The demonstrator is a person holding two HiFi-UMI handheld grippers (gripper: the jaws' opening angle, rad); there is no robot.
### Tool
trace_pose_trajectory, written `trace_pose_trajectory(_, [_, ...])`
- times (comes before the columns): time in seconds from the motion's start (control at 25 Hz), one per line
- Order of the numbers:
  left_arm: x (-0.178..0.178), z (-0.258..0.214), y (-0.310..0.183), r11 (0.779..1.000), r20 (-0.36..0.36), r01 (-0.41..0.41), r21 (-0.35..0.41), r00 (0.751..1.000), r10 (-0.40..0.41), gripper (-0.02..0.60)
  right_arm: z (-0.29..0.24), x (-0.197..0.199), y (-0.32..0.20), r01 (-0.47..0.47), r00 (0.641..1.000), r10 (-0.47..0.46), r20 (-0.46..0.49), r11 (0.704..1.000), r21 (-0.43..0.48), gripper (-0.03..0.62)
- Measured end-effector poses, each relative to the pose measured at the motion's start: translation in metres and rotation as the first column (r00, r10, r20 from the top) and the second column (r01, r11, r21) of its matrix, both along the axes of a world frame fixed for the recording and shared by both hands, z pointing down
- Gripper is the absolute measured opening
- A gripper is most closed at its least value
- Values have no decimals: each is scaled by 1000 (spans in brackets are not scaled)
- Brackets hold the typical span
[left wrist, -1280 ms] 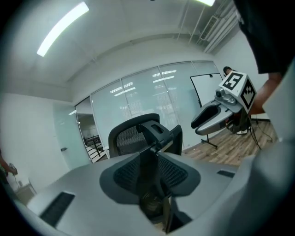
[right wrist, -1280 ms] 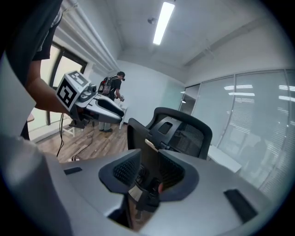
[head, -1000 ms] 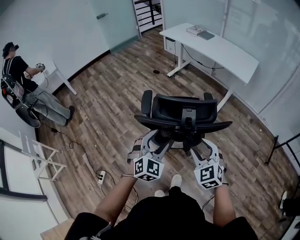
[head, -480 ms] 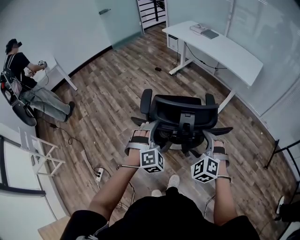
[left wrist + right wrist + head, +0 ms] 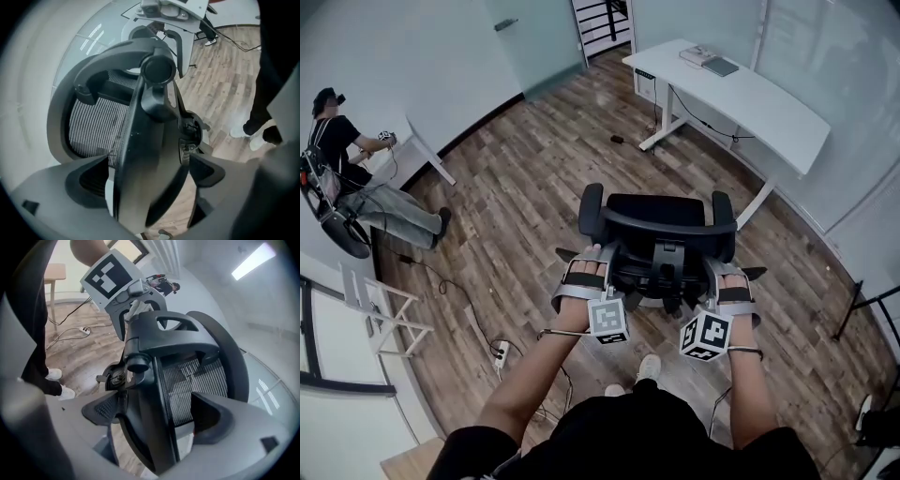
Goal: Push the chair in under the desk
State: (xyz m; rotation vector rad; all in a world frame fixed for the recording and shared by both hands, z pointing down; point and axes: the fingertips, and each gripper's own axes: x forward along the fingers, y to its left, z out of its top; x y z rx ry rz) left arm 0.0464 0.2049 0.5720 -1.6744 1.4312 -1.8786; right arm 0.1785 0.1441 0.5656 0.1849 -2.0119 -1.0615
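Grasp step: my left tool and right tool have just been opening, wide now, each straddling 1 side edge of the chair back, not pinching. The chair stands well apart from the table. Next I'd clamp, then roll it forward under.

The person wears a black short-sleeved top, dark trousers and white shoes. The left gripper and right gripper are pale grey, with dark bands across the hands. Nearer the person, the left cube and right cube are white, printed with black square markers.
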Motion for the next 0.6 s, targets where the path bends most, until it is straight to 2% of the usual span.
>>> trace_pose_trajectory(0.28, [4,9,-7,1000,-12,-1,-14,1000,1,529,22,-7,-6,70,992,-64,-109,996,51,468])
trace_pose_trajectory(0.6, [-1,23,-15,998,47,12,-62,999,-9,529,38,-6,-17,86,983,-76,-165,995,54,468])
